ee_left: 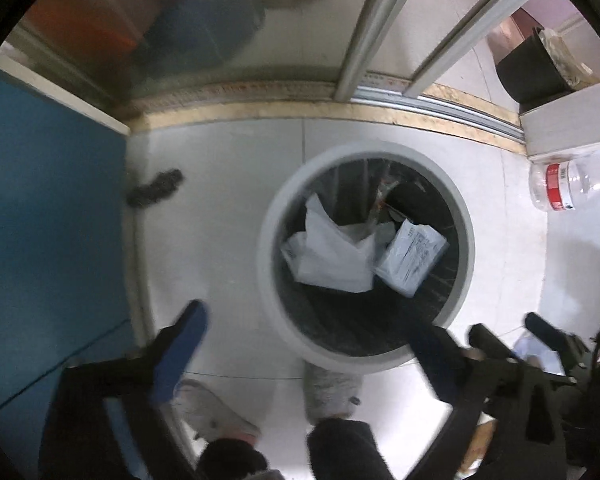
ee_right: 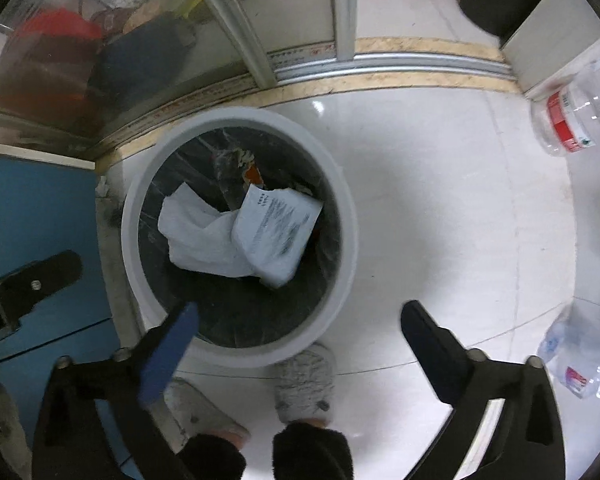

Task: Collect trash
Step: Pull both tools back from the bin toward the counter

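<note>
White paper and a printed plastic mailer (ee_right: 278, 236) are being seen lying inside the round bin (ee_right: 140, 208), on top of a crumpled white sheet (ee_right: 200, 236) and the dark liner. Both grippers are being held above the bin's near rim, pointing down at the floor. The left gripper (ee_left: 312, 328) is being held with its fingers spread wide and nothing between them; the same is being shown for the right gripper (ee_right: 300, 320), whose blue-padded finger is hanging over the rim while the other finger is standing over bare tile. Nothing is being pinched by either tool.

Judging from this, a drop into the bin is being finished or a fresh search is being started, and the task is only partly done. Trash is still being left on the tiled floor: a large clear bottle with a red label (ee_right: 572, 112) is lying on its side near the white cabinet corner, well apart from the bin, and a smaller crushed clear bottle (ee_right: 580, 360) is lying just beside the right gripper's outer finger. A dark scrap (ee_left: 156, 188) is also being seen by the blue panel, though what it is cannot be told.

The nearest bottle is probably being called for next: the right gripper would need to be swung to its own right and lowered, with the fingers set across the bottle's body. Thin crushed plastic is likely to be slipping or springing when squeezed, so a firm, centred grip is being asked for.
</note>
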